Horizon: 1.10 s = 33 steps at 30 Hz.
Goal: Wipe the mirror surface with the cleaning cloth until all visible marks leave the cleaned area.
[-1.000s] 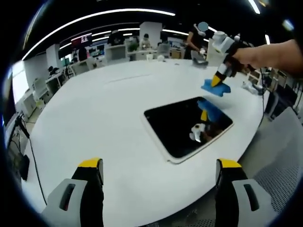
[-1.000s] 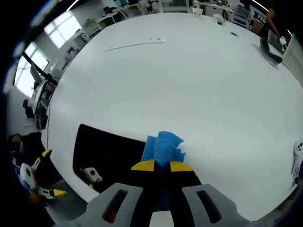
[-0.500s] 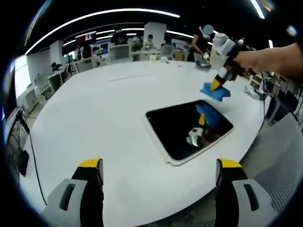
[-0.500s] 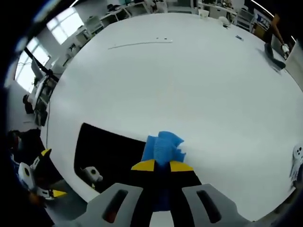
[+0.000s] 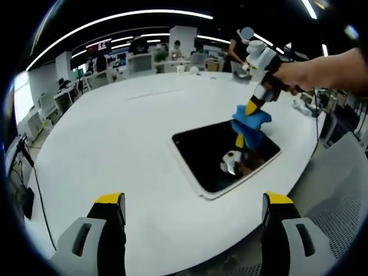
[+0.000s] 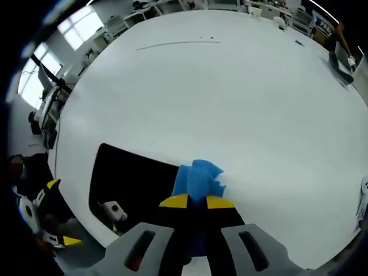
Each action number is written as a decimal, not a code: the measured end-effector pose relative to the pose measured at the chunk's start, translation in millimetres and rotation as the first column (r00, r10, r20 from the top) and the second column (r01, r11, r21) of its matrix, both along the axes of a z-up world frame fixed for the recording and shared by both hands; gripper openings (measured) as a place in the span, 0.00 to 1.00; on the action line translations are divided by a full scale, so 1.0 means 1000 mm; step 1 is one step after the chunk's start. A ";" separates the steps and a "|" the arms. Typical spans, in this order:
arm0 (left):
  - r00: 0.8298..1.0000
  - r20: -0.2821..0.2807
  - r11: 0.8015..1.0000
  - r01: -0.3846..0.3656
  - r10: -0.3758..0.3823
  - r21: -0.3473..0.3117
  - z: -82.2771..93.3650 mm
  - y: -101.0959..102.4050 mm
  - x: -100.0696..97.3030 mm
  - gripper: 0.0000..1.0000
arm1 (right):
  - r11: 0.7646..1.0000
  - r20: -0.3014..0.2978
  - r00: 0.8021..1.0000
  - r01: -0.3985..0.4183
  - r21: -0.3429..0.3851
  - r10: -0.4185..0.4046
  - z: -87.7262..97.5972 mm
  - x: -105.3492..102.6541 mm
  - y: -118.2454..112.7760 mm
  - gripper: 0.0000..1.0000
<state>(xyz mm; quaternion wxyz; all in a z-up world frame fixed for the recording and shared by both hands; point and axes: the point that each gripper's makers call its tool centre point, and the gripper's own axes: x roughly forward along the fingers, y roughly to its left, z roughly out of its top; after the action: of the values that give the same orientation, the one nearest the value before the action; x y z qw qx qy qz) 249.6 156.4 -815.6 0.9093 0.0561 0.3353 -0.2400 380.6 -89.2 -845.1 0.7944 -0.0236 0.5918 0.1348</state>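
In the left gripper view, the right gripper is reaching in from two o'clock with its yellow-tipped jaws pinching the blue cleaning cloth, which is hanging bunched over the far corner of the mirror; that dark, white-framed mirror is lying flat on the white table, just right of centre. The left gripper is hovering near the table's edge at six o'clock, jaws spread wide and holding nothing. In the right gripper view, the cloth is poking out just beyond the closed jaw tips, with the mirror showing toward eight o'clock.
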 end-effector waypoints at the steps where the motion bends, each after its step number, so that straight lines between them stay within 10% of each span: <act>1: 1.000 0.004 1.000 0.000 0.000 0.000 0.001 0.000 0.000 0.99 | 1.000 -0.002 1.000 0.000 -0.003 0.000 -0.002 0.000 0.000 0.03; 33: 0.999 0.018 0.999 0.029 -0.028 -0.017 0.001 -0.005 0.003 0.99 | 0.999 -0.012 1.000 -0.026 0.022 0.026 -0.015 -0.002 0.049 0.03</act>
<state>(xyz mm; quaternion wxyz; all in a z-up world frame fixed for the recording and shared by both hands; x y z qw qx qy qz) 252.1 151.5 -814.7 0.9093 0.0554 0.3241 -0.2552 379.1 -39.8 -860.4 0.7890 -0.0217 0.5949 0.1518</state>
